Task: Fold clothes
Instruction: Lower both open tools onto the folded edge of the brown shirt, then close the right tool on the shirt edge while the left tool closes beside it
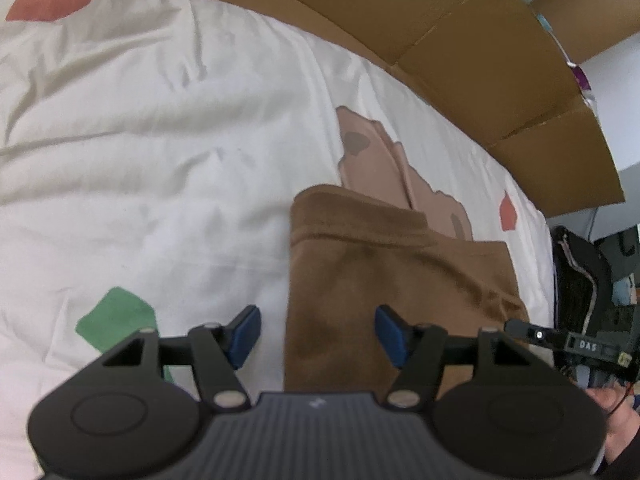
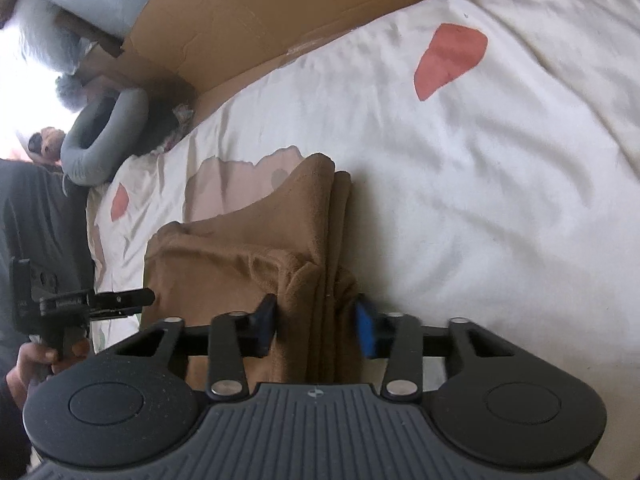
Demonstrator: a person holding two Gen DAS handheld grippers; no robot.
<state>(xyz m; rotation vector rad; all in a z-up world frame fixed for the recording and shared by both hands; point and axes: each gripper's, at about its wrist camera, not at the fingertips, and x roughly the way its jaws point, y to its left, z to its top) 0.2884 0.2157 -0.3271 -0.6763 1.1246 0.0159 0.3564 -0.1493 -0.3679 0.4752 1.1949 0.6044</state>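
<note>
A brown garment (image 2: 256,264) lies folded on the bed, on a white sheet (image 1: 160,160) printed with red, green and pink patches. The right gripper (image 2: 316,326) straddles the garment's thick folded edge, its fingers (image 2: 264,328) close on either side, though I cannot tell if they are pressing it. The left gripper (image 1: 318,338) hovers over the garment's opposite edge, fingers (image 1: 244,334) apart and empty. Flattened cardboard (image 1: 460,60) lines the bed's far side.
</note>
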